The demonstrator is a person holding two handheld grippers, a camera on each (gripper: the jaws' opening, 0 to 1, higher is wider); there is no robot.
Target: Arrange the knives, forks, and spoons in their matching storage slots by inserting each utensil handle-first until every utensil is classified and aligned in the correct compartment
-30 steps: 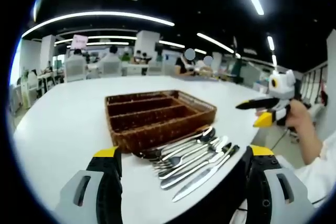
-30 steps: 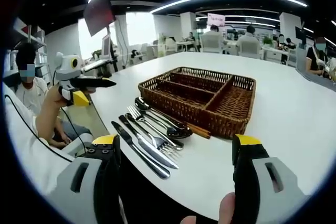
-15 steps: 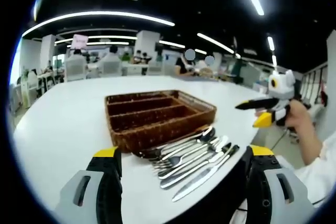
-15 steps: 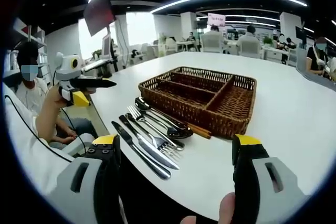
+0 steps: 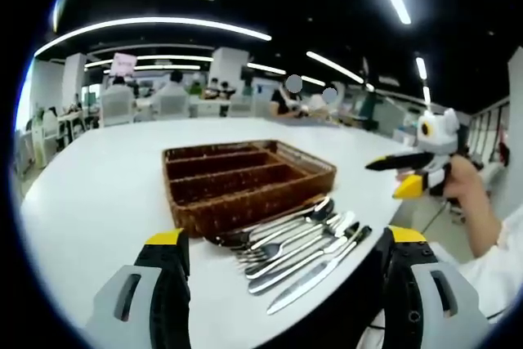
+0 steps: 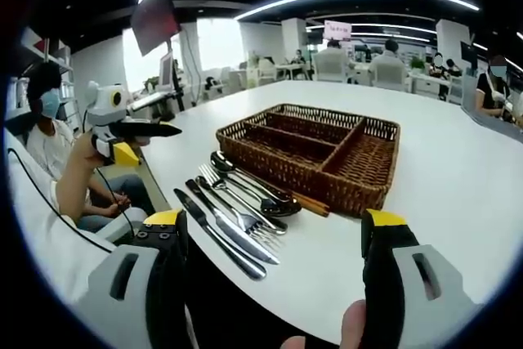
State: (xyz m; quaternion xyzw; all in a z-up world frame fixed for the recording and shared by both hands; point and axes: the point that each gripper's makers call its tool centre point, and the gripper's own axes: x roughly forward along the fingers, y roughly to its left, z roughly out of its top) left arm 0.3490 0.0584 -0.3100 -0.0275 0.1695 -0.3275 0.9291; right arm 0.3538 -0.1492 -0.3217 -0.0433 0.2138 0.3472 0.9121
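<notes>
Table: broad white table point(image 5: 98, 194) with a smooth matte top and a rounded edge; its near edge is cut off behind the tongs in both views.

Basket: brown wicker tray point(image 5: 245, 176), rectangular with a woven rim, standing flat near the table's edge; long slots run side by side and one cross compartment sits at an end point(image 6: 310, 149); the slot floors are dim, and no utensil can be made out in them.

Cutlery: knives, forks and spoons point(image 5: 298, 247) of shiny steel lie in a close row on the table just beside the basket's long wall, outside every slot; they overlap, so an exact count is hard, perhaps six or seven pieces; spoon bowls lie nearest the wicker, knives point(image 6: 219, 230) outermost; a brown stick-like piece point(image 6: 310, 203) lies against the basket's foot, its nature unclear.

Left tongs: grey with yellow tips point(image 5: 286, 239), jaws spread wide and released, nothing between them, held off the table short of the cutlery; in the right gripper view they point(image 6: 151, 130) appear in a person's hand point(image 6: 94, 153) beyond the table edge, too small to read the jaws.

Right tongs: same make point(image 6: 274, 220), jaws wide apart and empty; in the left gripper view point(image 5: 400, 165) held in a hand off the table edge.
</notes>
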